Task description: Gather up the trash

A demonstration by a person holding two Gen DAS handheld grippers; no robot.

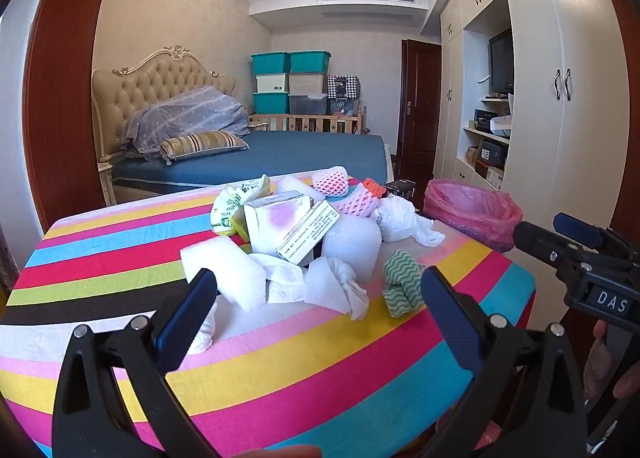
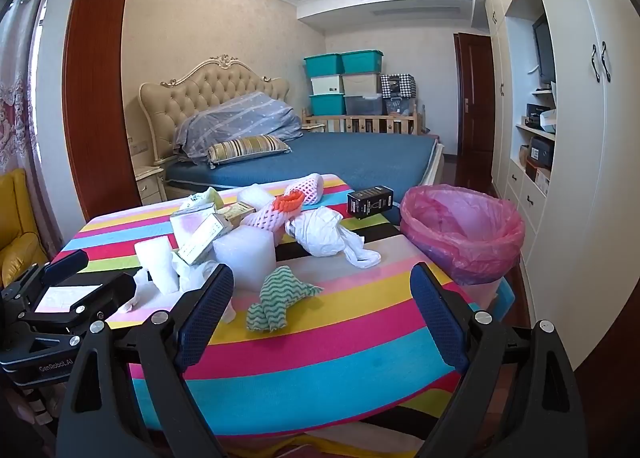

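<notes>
A pile of trash lies on the striped table [image 1: 280, 370]: white foam pieces [image 1: 228, 274], crumpled white tissue [image 1: 340, 290], a white carton [image 1: 276, 226], pink fruit nets [image 1: 360, 198], a white plastic bag [image 1: 404, 218] and a green wavy cloth [image 1: 400, 286]. The cloth also shows in the right wrist view [image 2: 276, 298], with a black box [image 2: 370, 200] beyond. A bin with a pink liner [image 2: 464, 230] stands at the table's right edge. My left gripper [image 1: 320, 298] is open, low before the tissue. My right gripper [image 2: 320, 298] is open, just short of the cloth.
A bed with a blue cover [image 1: 280, 154] lies behind the table. White wardrobes [image 1: 560, 98] line the right wall. Stacked storage boxes [image 1: 292, 82] stand at the back. A yellow chair [image 2: 16, 226] is at the left.
</notes>
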